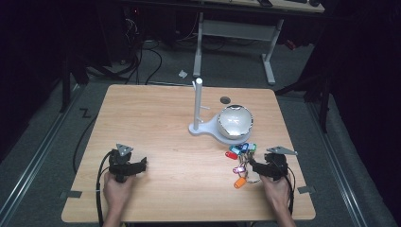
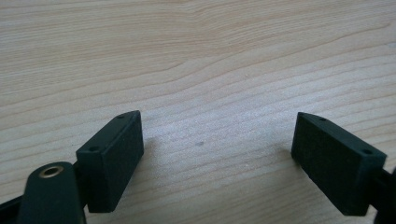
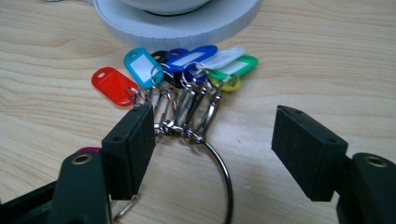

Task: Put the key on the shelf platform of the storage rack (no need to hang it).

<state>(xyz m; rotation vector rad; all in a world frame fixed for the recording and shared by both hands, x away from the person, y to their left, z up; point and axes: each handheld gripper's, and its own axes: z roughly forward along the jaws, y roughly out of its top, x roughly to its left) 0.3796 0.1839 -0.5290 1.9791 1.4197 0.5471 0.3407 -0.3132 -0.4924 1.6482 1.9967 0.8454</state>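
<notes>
The right tool (image 3: 212,149) stands wide open and holds nothing; its jaws straddle the large key ring (image 3: 219,168), which lies flat on the counter (image 2: 196,56) just in front of the white stand base (image 3: 177,25). The left tool (image 2: 217,158) is also wide open and empty, over bare wood well apart from the ring.

Risk: the ring is thin, smooth steel wire lying flush on the counter; closing jaws may ride over it or push it aside. The loose plastic tags (image 3: 140,67) and their small clips (image 3: 187,109) may snag or fan out, shifting the load.

Materials: tags are glossy, flat, rounded plastic; the jaw pads are matte black blocks; the counter is pale wood grain. A mirror-finish bowl (image 1: 234,121) sits on the stand.
</notes>
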